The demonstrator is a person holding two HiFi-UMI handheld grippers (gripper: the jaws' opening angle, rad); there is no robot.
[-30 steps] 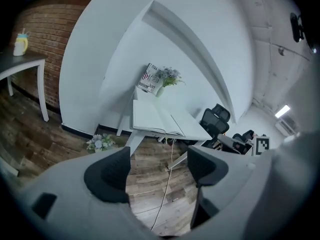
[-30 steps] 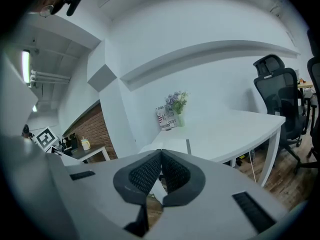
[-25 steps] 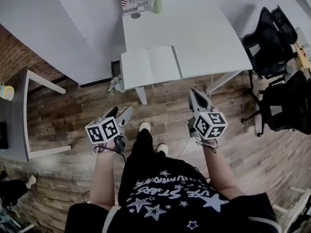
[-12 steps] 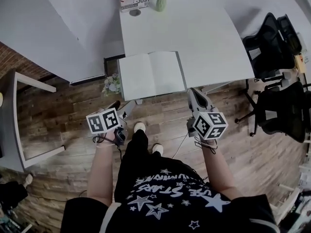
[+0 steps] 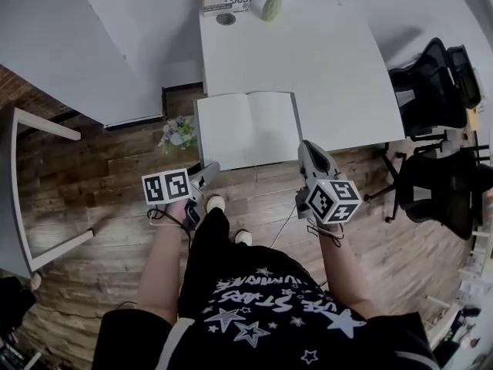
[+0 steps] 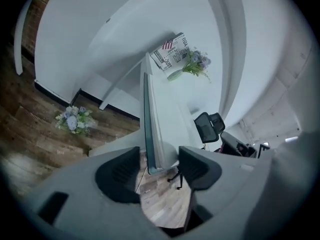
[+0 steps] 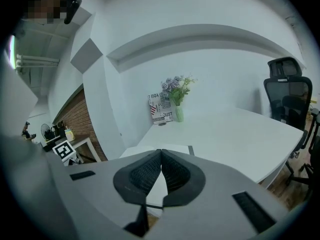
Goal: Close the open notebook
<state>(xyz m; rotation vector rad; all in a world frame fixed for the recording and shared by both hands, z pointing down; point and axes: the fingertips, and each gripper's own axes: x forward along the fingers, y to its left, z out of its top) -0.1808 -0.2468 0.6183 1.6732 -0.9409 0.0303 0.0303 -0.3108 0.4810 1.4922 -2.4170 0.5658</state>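
left gripper (image 5: 209, 169) and right gripper (image 5: 310, 149) have neared the open notebook (image 5: 248, 129) mid-frame: left jaws closing, nothing between; right clenched empty; flipping seems next.

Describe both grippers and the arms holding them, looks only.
The left gripper and right gripper are pale grey shells with dark ribbed fingers, each carrying a cube of black-and-white square markers. Black cords loop beneath. The left fingers are closing, the notebook edge between them ungripped. Bare forearms; black T-shirt with white stars.
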